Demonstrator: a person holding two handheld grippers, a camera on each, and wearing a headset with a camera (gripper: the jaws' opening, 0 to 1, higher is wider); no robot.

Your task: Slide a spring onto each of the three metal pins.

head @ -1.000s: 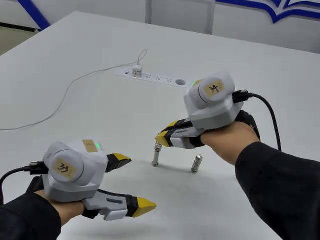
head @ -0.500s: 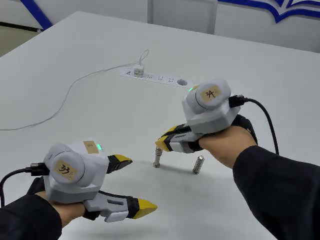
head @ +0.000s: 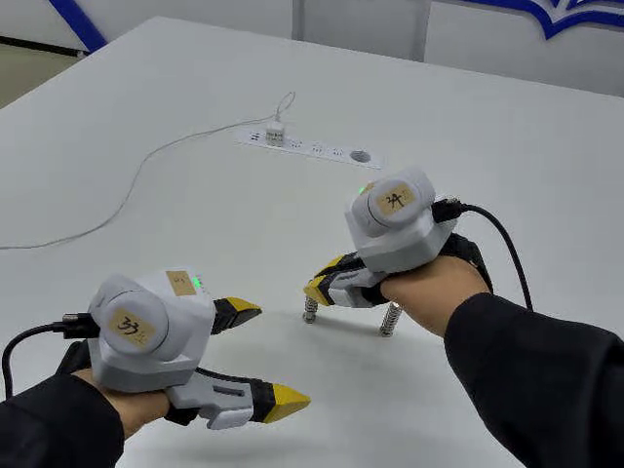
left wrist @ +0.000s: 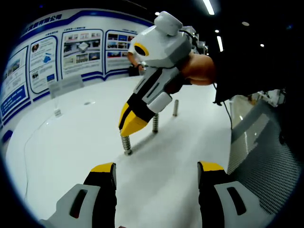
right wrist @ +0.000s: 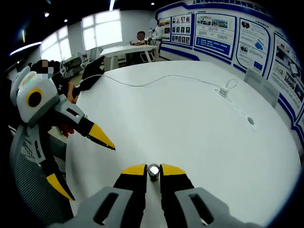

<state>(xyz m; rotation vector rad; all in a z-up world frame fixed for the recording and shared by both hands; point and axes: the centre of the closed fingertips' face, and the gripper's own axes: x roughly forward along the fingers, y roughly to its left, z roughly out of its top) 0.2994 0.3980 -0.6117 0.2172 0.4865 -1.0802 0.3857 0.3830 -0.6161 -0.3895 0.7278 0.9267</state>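
**A:** So, how is the right hand-held gripper (head: 315, 290)?

**B:** Its yellow-tipped jaws are pressed together on the top of a silver coil spring (left wrist: 126, 144). This spring sits around a thin upright metal pin on the white counter (head: 195, 224).

**A:** And the other pins?

**B:** A second spring-wrapped metal pin (head: 391, 319) stands just beside it, under the person's right hand (head: 434, 288). The left gripper view shows a third grey pin (left wrist: 175, 108) behind them. It looks smooth, but I cannot tell if it carries a spring.

**A:** The left hand-held gripper (head: 263, 356)?

**B:** Its jaws are wide apart and hold nothing. It points toward the pins, well apart from them. At the far side of the counter lies a long white power strip (head: 307, 148) with a thin white cable (head: 127, 190).
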